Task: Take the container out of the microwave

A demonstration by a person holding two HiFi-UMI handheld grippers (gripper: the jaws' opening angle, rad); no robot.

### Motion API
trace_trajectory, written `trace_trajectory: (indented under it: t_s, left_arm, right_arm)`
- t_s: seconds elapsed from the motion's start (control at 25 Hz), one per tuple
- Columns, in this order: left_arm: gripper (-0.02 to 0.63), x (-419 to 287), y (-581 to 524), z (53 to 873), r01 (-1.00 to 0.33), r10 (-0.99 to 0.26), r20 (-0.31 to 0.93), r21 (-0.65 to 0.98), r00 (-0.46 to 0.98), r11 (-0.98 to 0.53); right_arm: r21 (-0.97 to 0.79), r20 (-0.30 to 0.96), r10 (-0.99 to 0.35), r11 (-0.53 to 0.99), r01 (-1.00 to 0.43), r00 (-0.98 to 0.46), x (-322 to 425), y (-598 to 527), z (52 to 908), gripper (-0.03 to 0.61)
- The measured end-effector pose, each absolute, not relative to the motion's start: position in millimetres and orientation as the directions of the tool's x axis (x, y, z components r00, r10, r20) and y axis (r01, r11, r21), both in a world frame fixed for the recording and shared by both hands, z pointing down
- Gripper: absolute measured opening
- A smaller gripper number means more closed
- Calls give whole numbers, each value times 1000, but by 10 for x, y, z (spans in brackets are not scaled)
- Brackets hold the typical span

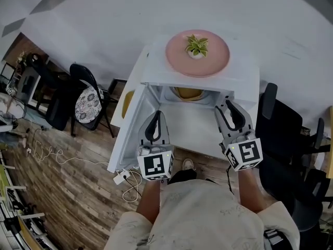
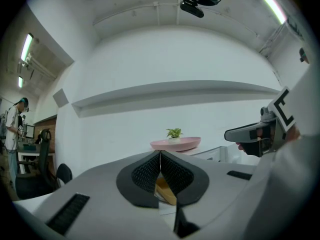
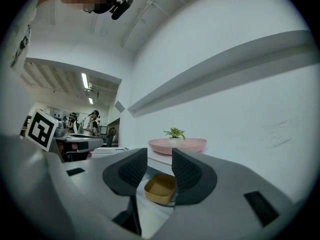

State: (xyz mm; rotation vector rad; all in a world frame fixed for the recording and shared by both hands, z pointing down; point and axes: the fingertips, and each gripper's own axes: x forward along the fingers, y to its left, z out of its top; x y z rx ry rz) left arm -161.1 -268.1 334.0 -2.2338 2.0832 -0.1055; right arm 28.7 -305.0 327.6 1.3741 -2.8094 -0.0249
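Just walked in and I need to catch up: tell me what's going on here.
A person holds a gripper in each hand before the open white microwave. The tan container sits inside, untouched. The left gripper has its jaws together and empty; the right gripper has its jaws apart, pointed toward the container. A pink plate with a small plant rests on top.

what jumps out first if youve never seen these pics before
The eye lands first on the pink plate with a small potted plant, sitting on top of the white microwave. Just below, a yellow container shows inside the open microwave. In front of it are the left gripper, shut, and the right gripper, open and empty.
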Motion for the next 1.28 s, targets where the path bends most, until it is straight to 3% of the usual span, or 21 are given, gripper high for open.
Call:
trace_trajectory:
  t_s: [1.28]
  left_arm:
    - [9, -1798, -3150, 3651, -976, -980, 15, -86, 199, -199]
  right_arm:
    - [68, 52, -810, 586, -807, -584, -221, -3305, 3473, 167]
